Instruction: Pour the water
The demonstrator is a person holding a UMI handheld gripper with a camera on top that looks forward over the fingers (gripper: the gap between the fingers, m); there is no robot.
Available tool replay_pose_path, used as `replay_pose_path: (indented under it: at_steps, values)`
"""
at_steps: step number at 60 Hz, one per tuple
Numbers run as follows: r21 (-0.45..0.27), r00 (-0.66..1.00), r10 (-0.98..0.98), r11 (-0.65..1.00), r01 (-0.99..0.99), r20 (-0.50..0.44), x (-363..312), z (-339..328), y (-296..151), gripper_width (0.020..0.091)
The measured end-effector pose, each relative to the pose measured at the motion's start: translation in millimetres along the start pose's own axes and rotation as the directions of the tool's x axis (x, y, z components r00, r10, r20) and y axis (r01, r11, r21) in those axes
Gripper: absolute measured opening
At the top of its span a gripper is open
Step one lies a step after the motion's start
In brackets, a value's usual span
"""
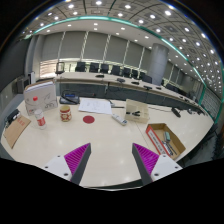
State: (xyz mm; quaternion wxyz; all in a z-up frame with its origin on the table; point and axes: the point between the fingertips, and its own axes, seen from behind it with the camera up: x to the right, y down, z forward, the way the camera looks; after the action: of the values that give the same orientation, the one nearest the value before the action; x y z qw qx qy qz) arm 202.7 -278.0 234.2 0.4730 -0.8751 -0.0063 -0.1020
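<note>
My gripper (111, 150) hovers over the near part of a pale table (105, 135), open, with only bare tabletop between its magenta pads (76, 157). Far beyond the left finger a small clear bottle with a red cap (40, 119) stands upright. To its right is a short cup-like container with a red band (66, 113). A small red disc (88, 119) lies flat on the table right of that. All three are well out of reach of the fingers.
A white carton (41, 97) stands behind the bottle, and a wooden tray (15, 130) lies at the far left. White paper (96, 104) and a cardboard box (137, 110) sit mid-table. An open box of items (165, 140) lies beside the right finger. Chairs line the far desks.
</note>
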Motion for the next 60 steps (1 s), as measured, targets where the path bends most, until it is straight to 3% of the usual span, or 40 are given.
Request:
replay_pose_path:
  at_steps: [14, 33, 49, 60]
  values:
    - [-0.009, 0.997, -0.004, 1.0, 0.005, 0.083, -70.2, 18.4, 0.9, 0.0858]
    - [0.036, 0.954, -0.032, 0.999, 0.022, 0.297, -278.0, 63.9, -2.8, 0.0858]
    - [0.115, 0.934, 0.008, 0.992, -0.052, 0.358, -427.7, 143.2, -37.9, 0.0861]
    - [0.165, 0.95, 0.028, 0.983, -0.083, 0.31, -473.4, 204.8, -64.2, 0.0854]
